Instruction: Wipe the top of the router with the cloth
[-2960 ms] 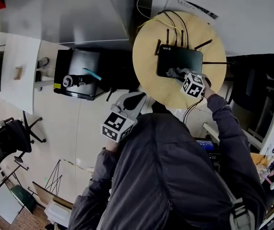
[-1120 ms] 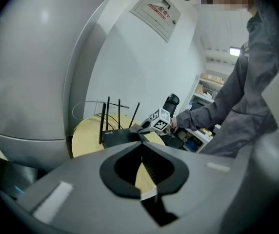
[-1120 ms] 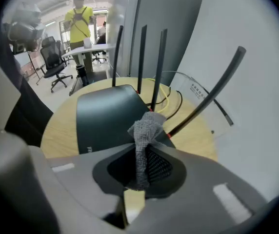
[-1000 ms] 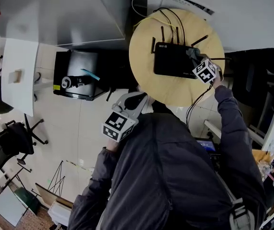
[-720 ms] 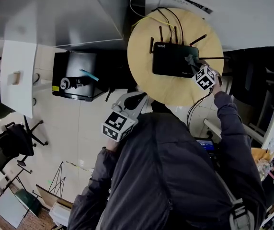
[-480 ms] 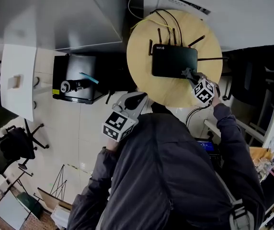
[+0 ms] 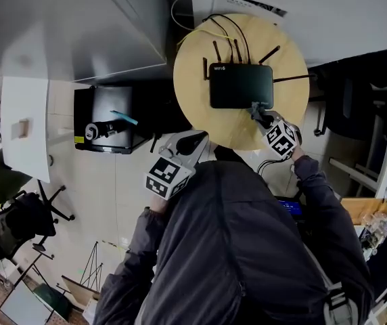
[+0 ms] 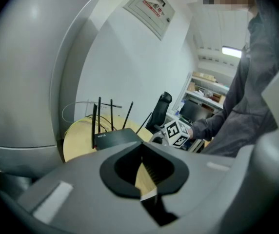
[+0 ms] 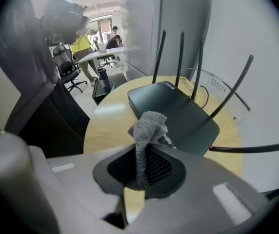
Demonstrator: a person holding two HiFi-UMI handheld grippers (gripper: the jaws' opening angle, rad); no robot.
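The right gripper (image 7: pixel 260 116) has its jaws closed on the grey cloth (image 9: pixel 148 126), held at the near right corner of the router (image 7: pixel 241 85) on the round wooden worktop (image 7: pixel 197 93). The left gripper (image 8: pixel 142 169), jaws closed and empty, hangs off the worktop's near edge. Upright antennas (image 9: pixel 180 65) line the router's far edge, with cables (image 7: pixel 231 24) looped behind them; a black chair (image 7: pixel 346 103) stands beside the worktop
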